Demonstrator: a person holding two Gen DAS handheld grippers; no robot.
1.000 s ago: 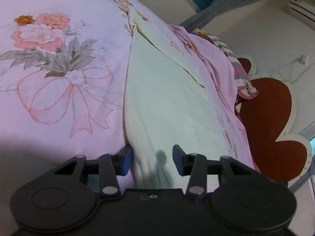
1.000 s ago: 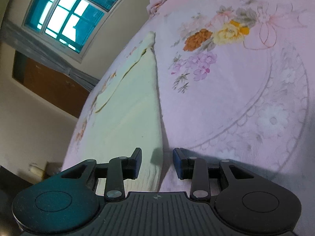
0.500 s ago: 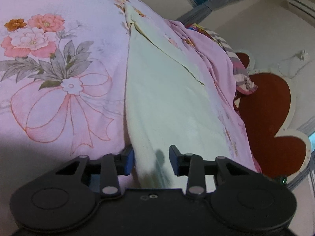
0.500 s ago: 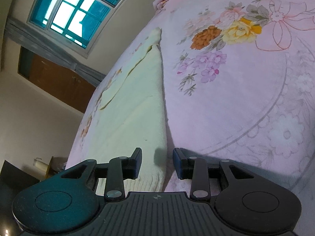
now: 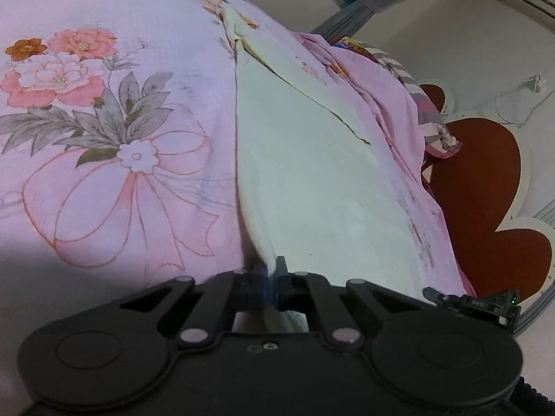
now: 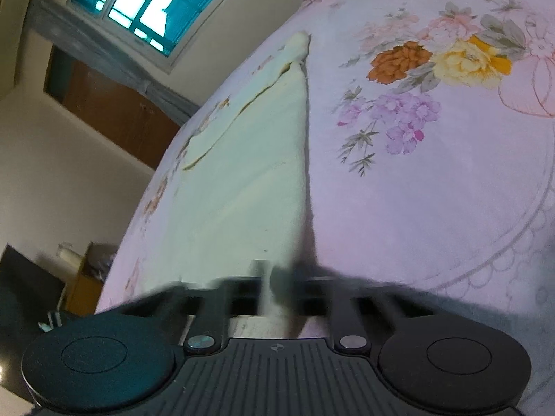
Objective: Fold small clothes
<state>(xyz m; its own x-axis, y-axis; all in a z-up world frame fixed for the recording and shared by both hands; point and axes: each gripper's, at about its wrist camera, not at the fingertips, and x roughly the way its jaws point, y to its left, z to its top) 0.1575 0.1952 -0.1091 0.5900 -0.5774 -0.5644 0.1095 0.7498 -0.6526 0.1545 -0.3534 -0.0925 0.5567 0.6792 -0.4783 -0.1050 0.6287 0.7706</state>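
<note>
A pale cream garment [image 5: 312,180] lies flat on a pink flowered bedsheet [image 5: 104,138], running away from me. My left gripper [image 5: 272,282] is shut on the garment's near left corner; a thin fold of cloth is pinched between its blue pads. In the right wrist view the same cream garment [image 6: 242,180] stretches up toward the far bed edge. My right gripper [image 6: 269,284] is shut on the garment's near right corner, with cloth squeezed between its blurred fingers.
Crumpled pink bedding [image 5: 381,97] and a striped pillow [image 5: 426,111] lie past the garment on the right. A red heart-shaped headboard [image 5: 485,190] stands behind. The bed's left edge [image 6: 138,228] drops to a dark floor with a small wooden stand [image 6: 83,287].
Both grippers went from open around the garment's near corners to shut on the cloth. The edges now bunch up between the pads. The right view tilted slightly.
</note>
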